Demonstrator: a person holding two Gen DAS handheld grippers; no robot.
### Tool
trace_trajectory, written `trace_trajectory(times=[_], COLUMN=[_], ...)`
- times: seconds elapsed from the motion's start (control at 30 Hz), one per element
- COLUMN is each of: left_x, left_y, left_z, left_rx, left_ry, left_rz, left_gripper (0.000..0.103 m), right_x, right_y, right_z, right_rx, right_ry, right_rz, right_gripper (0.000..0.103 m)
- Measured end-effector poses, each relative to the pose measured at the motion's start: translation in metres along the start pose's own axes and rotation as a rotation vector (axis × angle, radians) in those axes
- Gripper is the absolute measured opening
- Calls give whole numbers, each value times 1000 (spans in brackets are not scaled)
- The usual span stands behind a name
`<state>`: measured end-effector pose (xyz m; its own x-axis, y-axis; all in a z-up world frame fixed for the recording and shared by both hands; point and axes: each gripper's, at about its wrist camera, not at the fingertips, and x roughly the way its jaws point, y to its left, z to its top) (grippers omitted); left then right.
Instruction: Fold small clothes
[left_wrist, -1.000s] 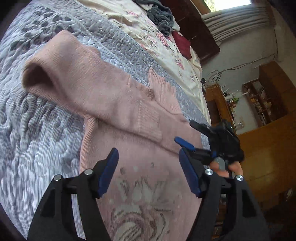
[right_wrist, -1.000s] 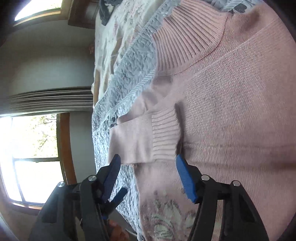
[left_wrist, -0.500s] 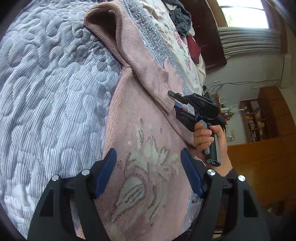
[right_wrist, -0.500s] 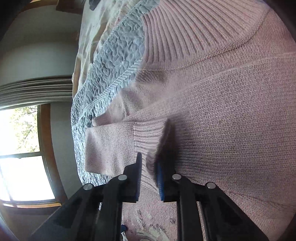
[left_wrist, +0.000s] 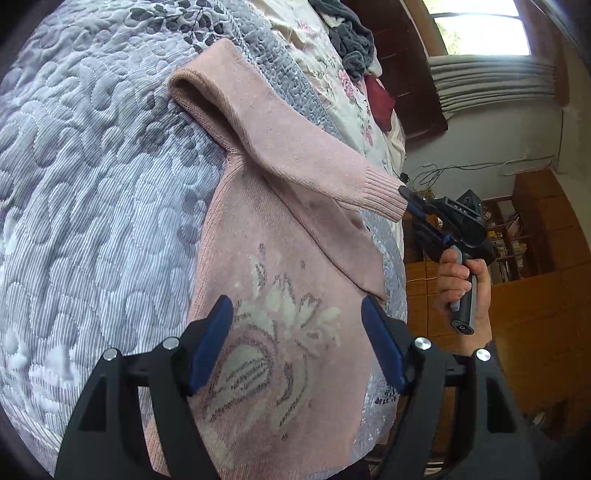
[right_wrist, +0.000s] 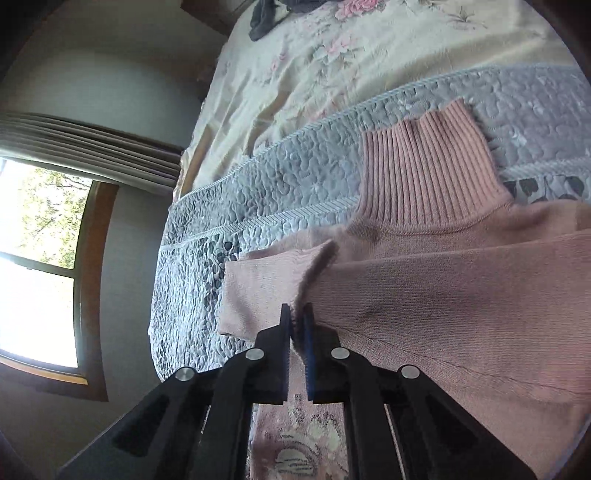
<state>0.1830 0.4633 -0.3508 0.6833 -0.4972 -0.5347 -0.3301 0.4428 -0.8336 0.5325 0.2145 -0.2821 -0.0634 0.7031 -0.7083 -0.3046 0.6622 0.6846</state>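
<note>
My right gripper is pinched on the ribbed cuff of the pink knit sweater, holding that sleeve lifted across the body. The sweater lies flat on the grey quilted bedspread, near its right edge, ribbed collar toward the cream floral sheet. My left gripper hangs spread over the pale flower motif. Dark clothes are heaped at the bed's far end; wooden shelves stand beyond.

Bed topped with grey quilted cover. On it: pink sweater lying flat. Farther up: cream floral sheet, dark grey clothes heap, dark red item.
</note>
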Motion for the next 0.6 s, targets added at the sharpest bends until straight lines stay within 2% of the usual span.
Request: trace_trajectory(times=[0.13, 0.33, 0.6], left_x=[-7, -6, 25], left_y=[-16, -32, -44], left_z=[15, 55, 106], left_rx=[28, 28, 19], left_ry=[-13, -18, 4], left_rz=[0, -36, -51], left_gripper=[71, 71, 71], right_x=[-42, -101, -127], right_y=[-5, -48, -125], right_z=[6, 9, -3], right_rx=[-9, 37, 127], right_ry=[-51, -109, -109], right_rz=[-34, -89, -143], right_gripper=[6, 6, 6])
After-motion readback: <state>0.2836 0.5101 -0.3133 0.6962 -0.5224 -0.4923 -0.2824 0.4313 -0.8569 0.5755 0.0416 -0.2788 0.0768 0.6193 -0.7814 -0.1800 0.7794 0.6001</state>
